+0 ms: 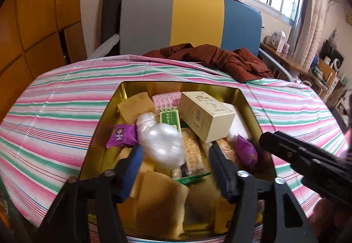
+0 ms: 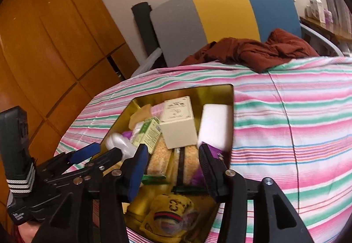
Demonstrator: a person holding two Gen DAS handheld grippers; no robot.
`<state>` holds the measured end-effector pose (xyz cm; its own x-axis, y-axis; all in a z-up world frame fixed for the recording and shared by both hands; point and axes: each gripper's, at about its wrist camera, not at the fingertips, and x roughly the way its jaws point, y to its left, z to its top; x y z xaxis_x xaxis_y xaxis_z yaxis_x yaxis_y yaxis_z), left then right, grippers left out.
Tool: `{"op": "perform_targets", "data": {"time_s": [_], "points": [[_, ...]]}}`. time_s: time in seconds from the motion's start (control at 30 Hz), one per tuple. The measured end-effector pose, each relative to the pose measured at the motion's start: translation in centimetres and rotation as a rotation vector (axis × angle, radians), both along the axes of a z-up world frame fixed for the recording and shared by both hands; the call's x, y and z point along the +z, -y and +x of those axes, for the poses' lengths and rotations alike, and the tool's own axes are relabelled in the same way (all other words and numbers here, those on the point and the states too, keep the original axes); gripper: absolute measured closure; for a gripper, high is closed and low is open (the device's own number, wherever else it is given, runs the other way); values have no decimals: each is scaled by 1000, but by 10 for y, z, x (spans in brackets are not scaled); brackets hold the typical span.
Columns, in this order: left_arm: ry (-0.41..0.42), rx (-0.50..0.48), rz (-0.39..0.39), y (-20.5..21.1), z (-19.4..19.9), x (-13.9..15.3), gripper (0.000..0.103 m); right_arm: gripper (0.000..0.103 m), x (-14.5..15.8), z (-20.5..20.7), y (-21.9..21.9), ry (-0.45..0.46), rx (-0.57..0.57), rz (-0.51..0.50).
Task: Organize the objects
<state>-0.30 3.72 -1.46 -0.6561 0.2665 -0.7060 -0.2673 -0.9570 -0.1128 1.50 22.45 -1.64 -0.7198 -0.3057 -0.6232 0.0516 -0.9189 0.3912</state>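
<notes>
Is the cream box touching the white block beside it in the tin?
Touching. The left wrist view shows the cream box lying partly over the white block, no gap between them.

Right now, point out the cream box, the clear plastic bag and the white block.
cream box (image 1: pixel 206 116), left wrist view, its long side face
clear plastic bag (image 1: pixel 161 144), left wrist view, its bulging middle
white block (image 2: pixel 216 125), right wrist view, its broad face

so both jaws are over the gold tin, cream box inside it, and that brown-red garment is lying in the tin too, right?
Not the garment. The brown-red garment lies on the striped cloth beyond the gold tin, by the chair, not in the tin; the left wrist view shows it, and the right wrist view agrees. The rest holds: both sets of jaws are over the tin, and the cream box sits inside.
</notes>
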Motion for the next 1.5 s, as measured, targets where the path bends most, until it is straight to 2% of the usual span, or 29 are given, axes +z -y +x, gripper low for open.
{"op": "perform_targets", "data": {"time_s": [0.03,0.1,0.13,0.3,0.37,0.6,0.67,0.9,1.1,1.3,1.5], "points": [[0,7,20,2,1,2,21,55,-1,0,-2,5,-4,-5],[-25,42,61,10,5,9,3,55,-3,2,-5,10,-15,-12],[-39,59,62,12,6,12,0,55,-3,2,-6,11,-16,-13],[-76,144,-55,15,5,24,0,54,-3,1,0,27,0,12],[-76,156,-80,16,4,26,0,53,-3,0,6,38,17,34],[-64,234,-204,20,9,33,0,47,8,-3,25,73,20,171],[-58,243,-214,22,10,35,0,34,10,-5,29,94,4,207],[-25,251,-204,30,18,37,0,34,15,-4,34,125,-82,276],[7,273,-179,39,20,37,0,33,18,-2,40,117,-95,299],[38,271,-221,41,18,31,0,33,24,-1,49,96,-96,334],[26,264,-233,40,21,31,0,33,22,-3,51,118,-88,327]]}}
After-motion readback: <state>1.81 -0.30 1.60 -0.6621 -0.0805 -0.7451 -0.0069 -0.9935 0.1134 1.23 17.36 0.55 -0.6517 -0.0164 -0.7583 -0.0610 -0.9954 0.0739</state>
